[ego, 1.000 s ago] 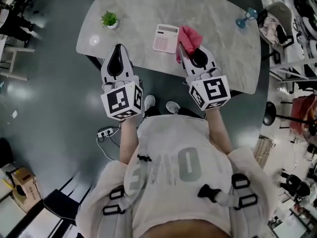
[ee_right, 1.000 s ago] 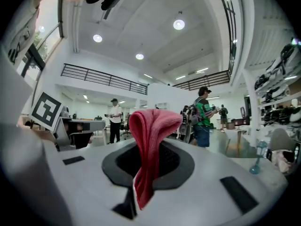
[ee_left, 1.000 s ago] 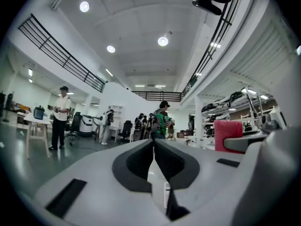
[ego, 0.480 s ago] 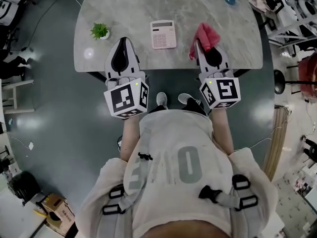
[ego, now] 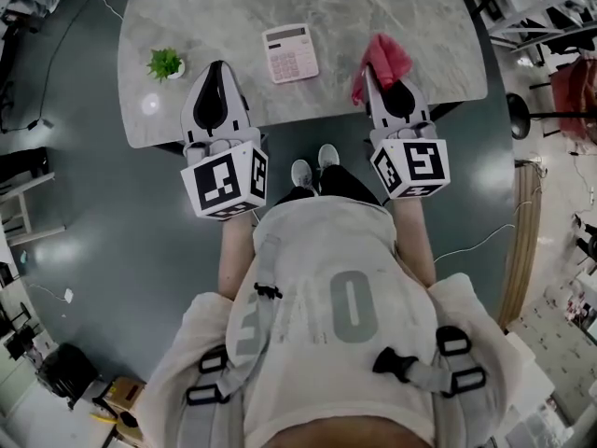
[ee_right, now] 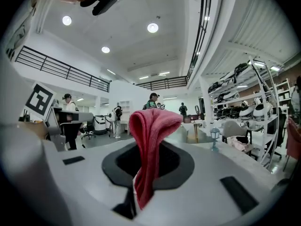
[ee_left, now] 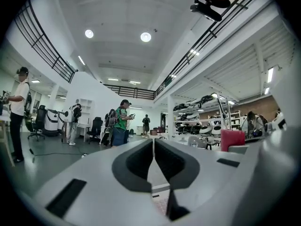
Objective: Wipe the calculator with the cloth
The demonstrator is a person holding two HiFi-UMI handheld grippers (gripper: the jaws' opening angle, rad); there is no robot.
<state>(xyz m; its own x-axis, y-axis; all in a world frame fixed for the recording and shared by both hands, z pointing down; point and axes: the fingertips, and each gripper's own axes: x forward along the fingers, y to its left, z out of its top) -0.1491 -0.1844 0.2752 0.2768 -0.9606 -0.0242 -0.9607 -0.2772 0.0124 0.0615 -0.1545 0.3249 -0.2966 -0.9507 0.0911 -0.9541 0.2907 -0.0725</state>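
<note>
A pink calculator (ego: pixel 290 52) lies flat on the marble table (ego: pixel 392 7), between my two grippers and a little beyond them. My right gripper (ego: pixel 371 73) is shut on a red cloth (ego: pixel 384 60), which bunches up above the jaws and hangs to the right of the calculator, apart from it. In the right gripper view the cloth (ee_right: pixel 150 140) fills the gap between the jaws of the right gripper (ee_right: pixel 148 161). My left gripper (ego: pixel 217 65) hovers over the table's front edge left of the calculator, and in its own view the left gripper (ee_left: pixel 154 144) is shut on nothing.
A small potted plant (ego: pixel 165 63) stands on the table left of the left gripper. A blue object (ee_right: pixel 214 134) sits at the table's far right. Around the table lies dark floor, with chairs and shelving (ego: pixel 541 26) to the right. Several people (ee_left: pixel 121 121) stand in the hall beyond.
The right gripper with the cloth, which sat right beside the calculator, has drawn away to its right. The left gripper has shifted along the front edge. The head view has swung.
</note>
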